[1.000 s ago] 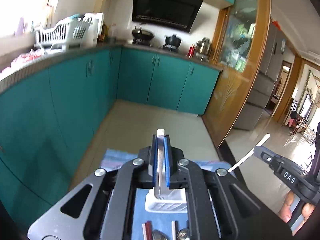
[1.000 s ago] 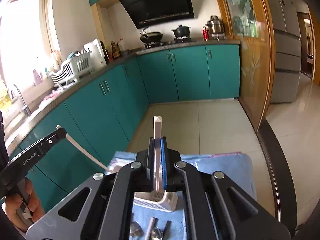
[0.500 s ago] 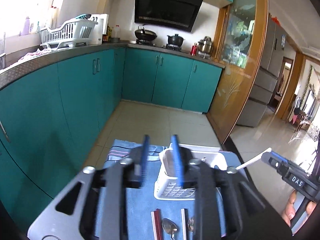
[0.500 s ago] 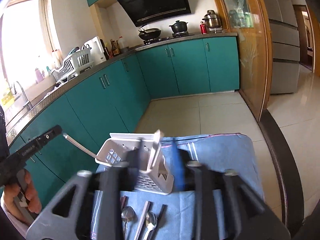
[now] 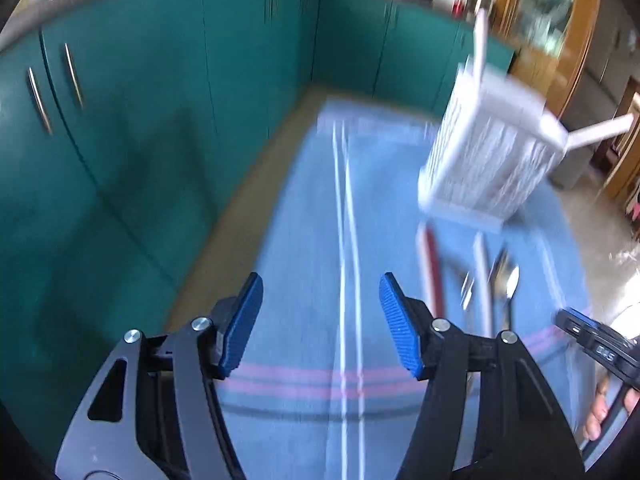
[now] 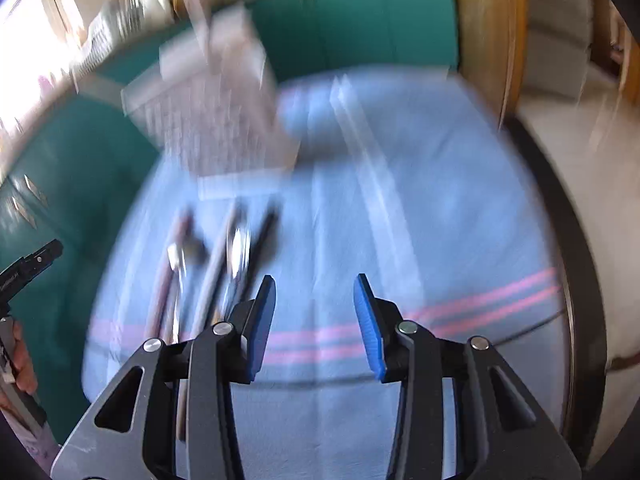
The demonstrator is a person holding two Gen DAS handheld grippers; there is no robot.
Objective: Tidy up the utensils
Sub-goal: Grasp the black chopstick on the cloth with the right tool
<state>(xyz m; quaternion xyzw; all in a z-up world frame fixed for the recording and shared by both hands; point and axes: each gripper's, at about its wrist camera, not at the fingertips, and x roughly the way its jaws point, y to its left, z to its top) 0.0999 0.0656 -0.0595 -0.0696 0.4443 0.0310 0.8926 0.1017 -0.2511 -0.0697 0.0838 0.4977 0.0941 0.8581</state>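
Observation:
Both views are motion-blurred. A white slotted utensil holder point(image 5: 492, 148) stands on a blue cloth point(image 5: 316, 240), with two white sticks point(image 5: 480, 40) poking out of it; it also shows in the right wrist view point(image 6: 212, 108). Spoons and chopsticks point(image 5: 480, 280) lie in a row on the cloth in front of the holder, seen too in the right wrist view point(image 6: 216, 256). My left gripper point(image 5: 320, 320) is open and empty over the cloth, left of the utensils. My right gripper point(image 6: 314, 320) is open and empty, just right of the utensils.
Teal kitchen cabinets point(image 5: 140, 100) run along the left, beyond the table edge. The dark table rim point(image 6: 572, 260) curves on the right. The other hand-held gripper shows at each view's edge point(image 5: 596, 348) point(image 6: 24, 268). Pink stripes point(image 6: 480, 304) cross the near cloth.
Both grippers, shut on white sticks a second ago, opened and left them in the holder. Both have since swung down and back toward the cloth and the utensils lying there.

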